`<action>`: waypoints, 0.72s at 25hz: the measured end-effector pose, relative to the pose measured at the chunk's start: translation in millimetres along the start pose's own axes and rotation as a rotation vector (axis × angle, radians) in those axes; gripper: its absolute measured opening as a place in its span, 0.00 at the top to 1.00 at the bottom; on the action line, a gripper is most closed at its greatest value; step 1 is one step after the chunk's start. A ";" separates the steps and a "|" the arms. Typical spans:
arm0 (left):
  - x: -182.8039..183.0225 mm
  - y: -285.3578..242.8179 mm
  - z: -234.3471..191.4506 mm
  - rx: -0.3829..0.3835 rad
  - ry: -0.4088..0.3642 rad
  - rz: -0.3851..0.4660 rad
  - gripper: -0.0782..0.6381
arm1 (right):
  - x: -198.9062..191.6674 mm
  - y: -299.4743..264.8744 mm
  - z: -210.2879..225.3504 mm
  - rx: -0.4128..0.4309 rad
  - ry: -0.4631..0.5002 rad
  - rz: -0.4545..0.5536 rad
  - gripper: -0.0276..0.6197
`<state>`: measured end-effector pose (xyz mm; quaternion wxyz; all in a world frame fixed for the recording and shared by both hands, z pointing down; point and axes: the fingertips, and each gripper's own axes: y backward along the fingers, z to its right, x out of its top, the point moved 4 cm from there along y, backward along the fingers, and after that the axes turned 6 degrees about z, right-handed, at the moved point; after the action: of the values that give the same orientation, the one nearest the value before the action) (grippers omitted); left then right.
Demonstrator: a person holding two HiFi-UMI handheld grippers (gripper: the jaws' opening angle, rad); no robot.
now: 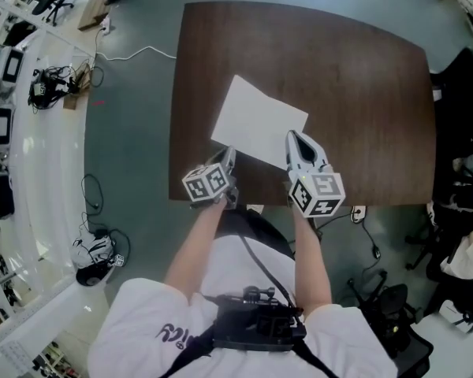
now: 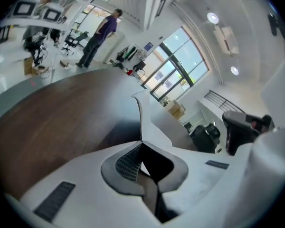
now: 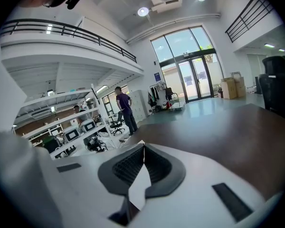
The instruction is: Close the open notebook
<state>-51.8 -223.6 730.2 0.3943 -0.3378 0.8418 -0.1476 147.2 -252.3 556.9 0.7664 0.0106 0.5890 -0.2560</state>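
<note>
Looking down through the head view, I count one notebook (image 1: 260, 118), lying white and open toward the near side of the one table (image 1: 363, 93). Two grippers sit at its near edge, the left gripper (image 1: 229, 157) at one corner and the right gripper (image 1: 294, 142) at the other.

In the left gripper view the jaws are closed tight on a thin leaf (image 2: 153, 127), which stands up on edge from the pads.

In the right gripper view the jaws are likewise pinched together on a white leaf, which I take for the same one; a sliver shows in the gap behind them.

I judge the step to be the lift of that leaf. Next I need to carry both grips up and over together, away from me, so it folds flat without buckling.
</note>
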 end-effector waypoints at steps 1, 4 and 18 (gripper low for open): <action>-1.7 1.1 3.7 0.005 -0.058 -0.007 0.88 | 1.6 4.4 0.8 -0.008 0.000 0.008 0.95; -6.0 5.0 15.9 0.010 -0.222 -0.040 0.88 | 4.3 18.5 1.7 -0.033 0.000 0.028 0.95; -41.0 1.3 66.0 -0.071 -0.811 -0.246 0.88 | 18.6 92.5 26.7 -0.185 -0.010 0.110 0.95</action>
<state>16.9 -193.4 710.1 0.6612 -0.4798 0.5763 -0.0196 211.9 -187.5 521.8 0.7800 -0.0294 0.6047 -0.1582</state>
